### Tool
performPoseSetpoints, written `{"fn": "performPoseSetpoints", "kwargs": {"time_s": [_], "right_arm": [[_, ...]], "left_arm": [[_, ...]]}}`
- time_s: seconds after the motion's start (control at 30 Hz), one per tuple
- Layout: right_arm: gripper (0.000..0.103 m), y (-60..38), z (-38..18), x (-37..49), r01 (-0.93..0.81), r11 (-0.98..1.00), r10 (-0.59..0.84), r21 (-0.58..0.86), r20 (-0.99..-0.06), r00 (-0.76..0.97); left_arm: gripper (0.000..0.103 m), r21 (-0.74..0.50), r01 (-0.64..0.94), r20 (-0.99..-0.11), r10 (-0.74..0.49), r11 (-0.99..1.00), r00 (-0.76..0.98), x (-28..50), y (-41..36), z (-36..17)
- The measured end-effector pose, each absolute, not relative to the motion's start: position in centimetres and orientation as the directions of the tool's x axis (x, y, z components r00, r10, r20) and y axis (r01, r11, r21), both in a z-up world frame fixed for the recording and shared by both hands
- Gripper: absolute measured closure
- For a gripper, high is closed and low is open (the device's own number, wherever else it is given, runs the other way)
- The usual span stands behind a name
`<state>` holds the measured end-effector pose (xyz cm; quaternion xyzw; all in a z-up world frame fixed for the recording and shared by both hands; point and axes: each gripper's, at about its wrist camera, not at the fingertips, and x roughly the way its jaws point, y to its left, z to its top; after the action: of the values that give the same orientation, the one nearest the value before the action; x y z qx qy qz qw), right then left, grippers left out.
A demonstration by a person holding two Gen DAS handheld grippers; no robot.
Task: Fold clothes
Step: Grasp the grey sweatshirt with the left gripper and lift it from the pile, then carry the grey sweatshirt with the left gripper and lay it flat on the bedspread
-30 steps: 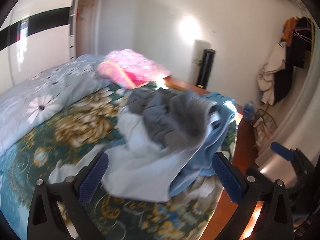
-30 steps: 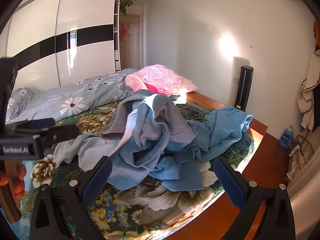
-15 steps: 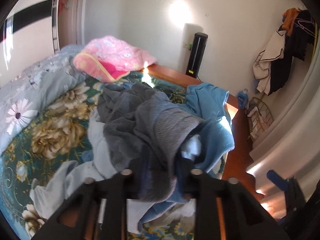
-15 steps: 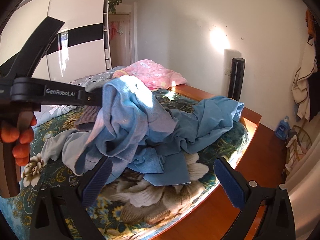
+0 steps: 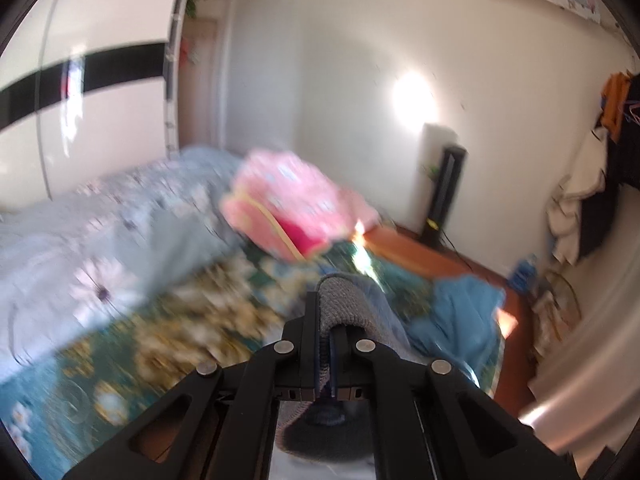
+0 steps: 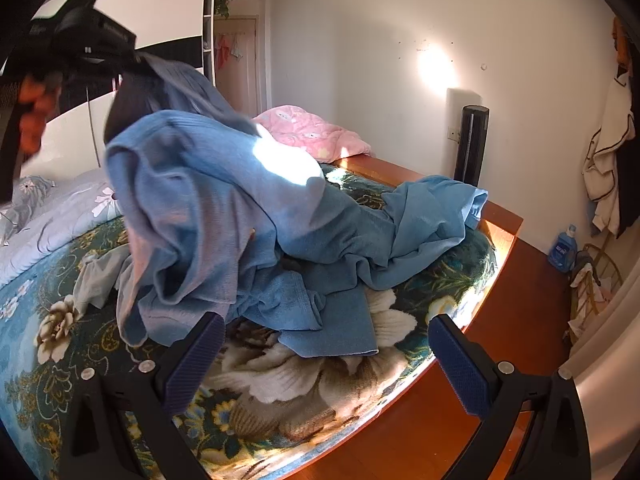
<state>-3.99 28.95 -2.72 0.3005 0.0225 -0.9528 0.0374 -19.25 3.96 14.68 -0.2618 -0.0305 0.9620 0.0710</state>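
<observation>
My left gripper [image 5: 326, 332] is shut on a grey knitted garment [image 5: 348, 304] and holds it high above the bed. In the right wrist view the left gripper [image 6: 136, 64] shows at the upper left with the grey garment [image 6: 180, 88] hanging from it. A blue garment [image 6: 208, 200] is draped below it and rises off the pile. More blue clothes [image 6: 400, 224] lie on the floral bedspread [image 6: 300, 376]. My right gripper [image 6: 324, 356] is open and empty, low over the bed's near edge.
A pink quilt [image 6: 312, 132] lies at the far side of the bed. A grey flowered duvet [image 5: 80, 248] covers the left. A black tower fan [image 6: 472, 144] stands by the wall. Hanging clothes [image 6: 608, 152] and a blue bottle [image 6: 564, 248] are at the right.
My left gripper has closed on the grey garment and lifted it up and left, dragging the blue garment up with it. My right gripper has stayed open and nearly still.
</observation>
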Motion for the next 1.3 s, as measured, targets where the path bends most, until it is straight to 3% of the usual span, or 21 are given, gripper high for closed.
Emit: {"fn": "performPoseSetpoints", "kwargs": {"time_s": [0.2,0.4,0.6,0.93,1.13,1.3], "right_arm": [[0.0,27.8,-2.2,-4.2,0.093,-0.995,-0.059,-0.03,-0.573,-0.817],[0.0,24.9,0.3,-3.9,0.132,-0.991,-0.097,-0.025,-0.542,-0.835],[0.0,19.6,4.2,-1.3,0.235,-0.972,-0.197,-0.021,-0.476,-0.857],[0.0,9.1,7.3,6.2,0.424,-0.905,-0.367,-0.03,-0.446,-0.816],[0.0,3.1,7.5,10.5,0.508,-0.861,-0.436,-0.031,-0.472,-0.767],[0.0,-1.6,7.1,14.1,0.562,-0.824,-0.462,-0.066,-0.497,-0.735]], "left_arm": [[0.1,-0.079,0.008,-0.374,0.023,-0.997,-0.927,-18.1,-4.4,23.2],[0.1,-0.089,0.149,-0.26,-0.121,-0.985,-0.958,-10.1,-14.9,29.7],[0.1,-0.077,0.301,-0.23,-0.277,-0.95,-0.933,1.4,-24.8,29.4],[0.1,-0.119,0.537,-0.378,-0.462,-0.835,-0.802,20.7,-38.0,18.5],[0.1,-0.153,0.617,-0.525,-0.466,-0.772,-0.712,29.9,-42.1,8.3],[0.1,-0.189,0.66,-0.586,-0.456,-0.727,-0.67,36.5,-44.0,0.8]]}}
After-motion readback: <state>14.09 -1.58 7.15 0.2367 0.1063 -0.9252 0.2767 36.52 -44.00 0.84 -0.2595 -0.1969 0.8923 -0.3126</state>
